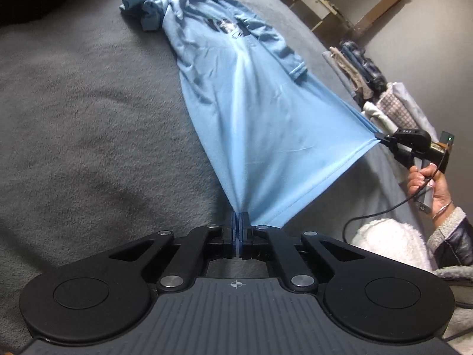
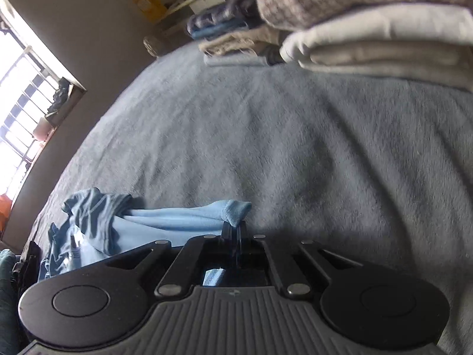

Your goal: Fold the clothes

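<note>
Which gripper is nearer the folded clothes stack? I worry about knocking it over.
Right. The right gripper, clamping the blue shirt hem, sits just beside the stack; the left gripper holds the opposite corner, farther away.

A bed covered by a grey fleecy blanket carries everything. A light blue shirt lies stretched along the blanket, its crumpled collar end resting at the far side and its hem end lifted off the cloth. Beyond the shirt's right edge, near the blanket's border, stand two piles of folded clothes: a nearer pile of cream and checked pieces, and a farther pile of dark blue, beige and pale grey ones. The piles sit well apart from the shirt.
</note>
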{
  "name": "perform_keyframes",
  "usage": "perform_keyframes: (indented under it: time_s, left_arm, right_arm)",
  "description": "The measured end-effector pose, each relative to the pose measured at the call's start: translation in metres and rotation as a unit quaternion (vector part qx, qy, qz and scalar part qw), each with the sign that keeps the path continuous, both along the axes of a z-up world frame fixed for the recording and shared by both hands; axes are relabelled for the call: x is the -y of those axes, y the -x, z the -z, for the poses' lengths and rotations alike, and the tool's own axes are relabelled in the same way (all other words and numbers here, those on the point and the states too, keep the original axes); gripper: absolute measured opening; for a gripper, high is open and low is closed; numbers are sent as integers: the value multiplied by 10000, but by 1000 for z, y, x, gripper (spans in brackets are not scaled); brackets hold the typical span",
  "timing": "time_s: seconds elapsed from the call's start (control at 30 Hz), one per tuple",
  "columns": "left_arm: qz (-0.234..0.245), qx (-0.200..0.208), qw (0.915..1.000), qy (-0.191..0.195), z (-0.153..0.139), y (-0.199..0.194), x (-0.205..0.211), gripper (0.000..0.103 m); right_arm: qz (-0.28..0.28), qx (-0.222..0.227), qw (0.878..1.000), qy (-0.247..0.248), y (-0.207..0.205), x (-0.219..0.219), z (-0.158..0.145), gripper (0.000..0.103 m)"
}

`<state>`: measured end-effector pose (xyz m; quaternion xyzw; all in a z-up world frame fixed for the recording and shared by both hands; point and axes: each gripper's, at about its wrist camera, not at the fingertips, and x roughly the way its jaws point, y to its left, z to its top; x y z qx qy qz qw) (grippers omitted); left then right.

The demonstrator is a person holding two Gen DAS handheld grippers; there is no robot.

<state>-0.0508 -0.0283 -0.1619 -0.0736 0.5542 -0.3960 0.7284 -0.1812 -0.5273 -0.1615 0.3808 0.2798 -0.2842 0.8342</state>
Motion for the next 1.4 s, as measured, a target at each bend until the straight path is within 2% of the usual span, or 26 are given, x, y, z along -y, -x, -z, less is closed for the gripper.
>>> perform_keyframes:
  time_s: [0.13, 0.27, 0.47, 0.67, 0.73, 0.8, 0.83, 0.87, 0.93, 1.03, 1.1, 1.2, 1.27, 1.4]
  left_arm:
    - [164, -88, 9997, 172, -8, 2, -1, 0]
    - [349, -163, 9989, 277, -13, 5, 0, 0]
    - [620, -129, 9980, 4, -7, 11, 12, 0]
    - [901, -22, 9938, -647, 24, 16, 31, 0]
    - [861, -21, 9945, -598, 23, 13, 23, 2]
    - [813, -22, 9953, -534, 21, 11, 15, 7]
    - [789, -23, 9956, -502, 20, 9, 12, 17]
    - [765, -23, 9960, -471, 18, 8, 8, 26]
    - [717, -24, 9966, -407, 16, 6, 0, 30]
    - [645, -25, 9974, -311, 13, 2, -12, 36]
    - [361, 45, 9991, -220, 6, -12, -25, 39]
    - [-261, 213, 9993, -135, -1, -40, -38, 41]
    - [-699, 349, 9968, -161, -3, -63, -39, 42]
    - [-1182, 556, 9914, -70, -1, -95, -35, 42]
  right_arm:
    - [-224, -9, 9993, 313, -1, 4, -27, 2]
    - [-210, -414, 9986, 242, 1, 11, -10, 2]
    - [-158, -495, 9984, 219, 20, 13, -8, 2]
    - [-375, -1209, 9917, 207, 8, 17, 38, 3]
    - [-475, -1398, 9890, 131, 4, 16, 55, 6]
    - [-492, -1377, 9892, 126, 4, 14, 56, 9]
    - [-505, -1386, 9890, 92, 6, 13, 53, 18]
    - [-525, -1417, 9885, 43, 7, 14, 49, 34]
    - [-524, -1525, 9869, 101, 13, 14, 38, 53]
    - [-399, -1761, 9830, 344, 23, 12, 18, 63]
    - [-256, -1756, 9833, 416, 29, 14, 5, 64]
    - [-265, -1492, 9875, 442, 24, 8, -13, 64]
    - [-480, -1287, 9894, 467, 9, -3, -23, 64]
    - [-1194, -1043, 9846, 734, -47, -41, -32, 64]
